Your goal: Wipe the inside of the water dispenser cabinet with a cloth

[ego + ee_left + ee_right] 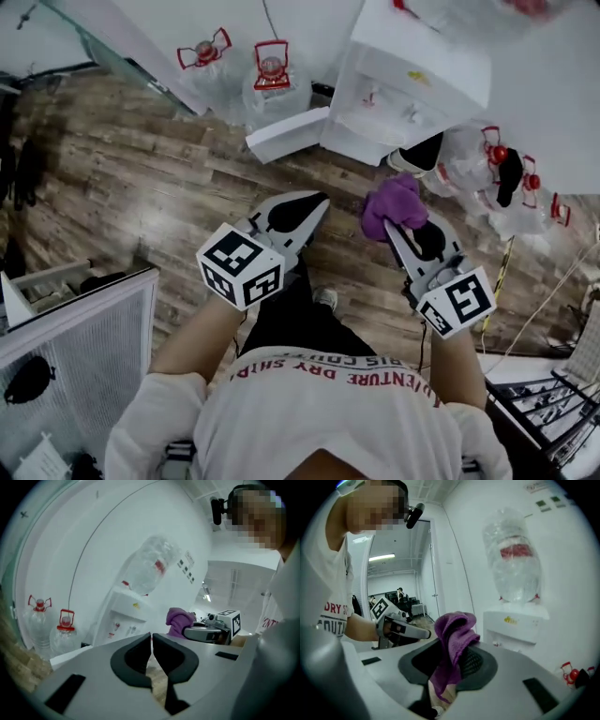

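The left gripper [151, 641] is clenched, its dark pads brought together with only a thin slit between them, and nothing is held there. The right gripper [452, 663] is clamped on a purple cloth [454, 632], which is pinched between the pads; a bunched fold rises above the jaws and a tail hangs down between them. In the head view both grippers are held side by side in front of the person's white shirt [319, 412], over the wooden plank floor [141, 169], with the cloth bunched at the tip of the right one. Both are pointed towards a white water dispenser [412, 80], which stands against the white wall, near but apart from them. An inverted clear bottle [515, 562] with a red label is seated on top of it. A white panel [286, 134] is seen jutting out at the foot of the dispenser, towards the left gripper. Water jugs with red handles [272, 70] are stood on the floor to the left of the dispenser.
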Motion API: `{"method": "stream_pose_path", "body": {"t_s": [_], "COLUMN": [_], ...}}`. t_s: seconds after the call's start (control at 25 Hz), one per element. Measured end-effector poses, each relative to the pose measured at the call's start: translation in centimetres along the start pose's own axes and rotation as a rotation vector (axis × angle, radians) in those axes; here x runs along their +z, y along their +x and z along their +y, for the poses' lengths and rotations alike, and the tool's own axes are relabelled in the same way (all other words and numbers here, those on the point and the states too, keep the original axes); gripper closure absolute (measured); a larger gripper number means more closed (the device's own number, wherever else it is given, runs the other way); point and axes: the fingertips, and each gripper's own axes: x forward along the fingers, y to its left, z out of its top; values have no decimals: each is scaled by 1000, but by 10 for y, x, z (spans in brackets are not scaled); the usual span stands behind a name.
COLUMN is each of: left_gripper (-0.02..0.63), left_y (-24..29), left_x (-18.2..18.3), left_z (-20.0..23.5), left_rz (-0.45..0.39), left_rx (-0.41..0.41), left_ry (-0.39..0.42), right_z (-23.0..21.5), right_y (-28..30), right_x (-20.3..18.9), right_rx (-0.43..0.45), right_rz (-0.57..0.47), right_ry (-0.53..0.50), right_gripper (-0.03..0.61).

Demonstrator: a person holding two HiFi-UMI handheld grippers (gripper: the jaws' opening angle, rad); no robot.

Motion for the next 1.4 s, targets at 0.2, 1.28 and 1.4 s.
{"method": "stream_pose_path", "body": {"t_s": [0.2,1.28,1.4], "left_gripper": [578,578,578], "left_y": [-32,-130,-130], "left_x": [63,150,151], "left_z": [-100,-304,-308], "left_rz": [-31,-195,-207], "left_rx": [-86,-198,-198], "left_ry": [85,338,346], "right_z": [34,116,116], "right_y": [-72,-271,-276], "right_x": [75,192,192], "right_rx": [-22,-115,-120], "right_rz": [-62,-368,-374], "right_ry": [-32,-103,-112], "right_gripper": [479,479,479]}}
